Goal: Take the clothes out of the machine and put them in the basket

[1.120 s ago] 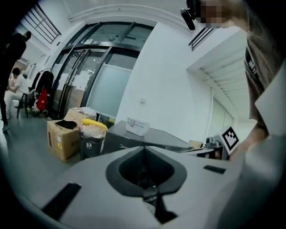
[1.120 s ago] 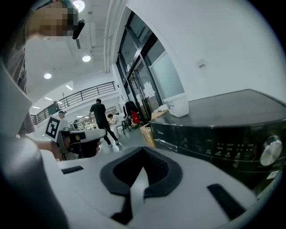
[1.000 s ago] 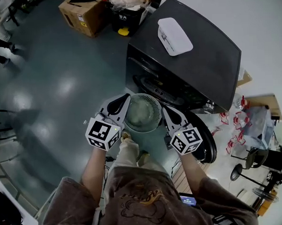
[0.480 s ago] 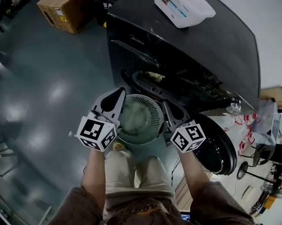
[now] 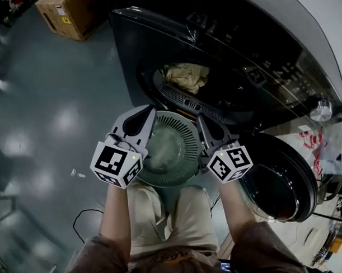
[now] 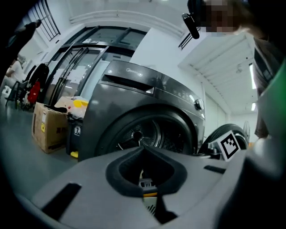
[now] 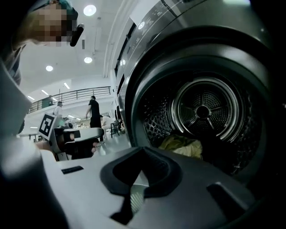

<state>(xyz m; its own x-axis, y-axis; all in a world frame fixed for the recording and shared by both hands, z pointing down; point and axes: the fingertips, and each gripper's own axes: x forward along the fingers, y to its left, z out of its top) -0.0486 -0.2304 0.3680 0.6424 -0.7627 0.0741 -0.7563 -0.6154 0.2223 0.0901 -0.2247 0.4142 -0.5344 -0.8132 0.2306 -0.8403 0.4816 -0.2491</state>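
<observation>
At the far left corner of the floor (image 5: pixel 42 126), a cardboard box (image 5: pixel 66 16). Nearer the near edge, a thin black cable (image 5: pixel 84 215). In the left gripper view, that box beside a black bin (image 6: pixel 75 134), against the left flank of the washing machine (image 5: pixel 257 52).

Next, the left gripper (image 5: pixel 142 116), roughly level, with its marker cube (image 5: pixel 117 163) toward the camera and a bare forearm (image 5: pixel 114 208) behind. Fingers together, tip against tip, with nothing clamped between them. Only a hollow window behind the closed tips in its own view. Inner flank against the left wall of the basket (image 5: pixel 176 120).

In the middle, that basket: green, round, slatted at the rim, upright and empty. Wedged between the two grippers and touching both. Just in front of the machine's open mouth, over the person's pale trousers (image 5: pixel 174 217) in the head view.

Behind it, inside the drum (image 7: pixel 205 112), the clothes (image 5: pixel 186 76). A crumpled pale yellow bundle, toward the left edge of the opening in the head view. On the drum's bottom, just behind the front lip, in the right gripper view. Not yet taken out.

Right of the basket, the right gripper (image 5: pixel 204 123), tipped slightly downward, with its own marker cube toward the camera. Fingers closed on one another, gripping nothing, flank against the basket's right wall.

At the far right, the round door (image 5: pixel 276 177), swung wide open, with its dark glass facing upward.
</observation>
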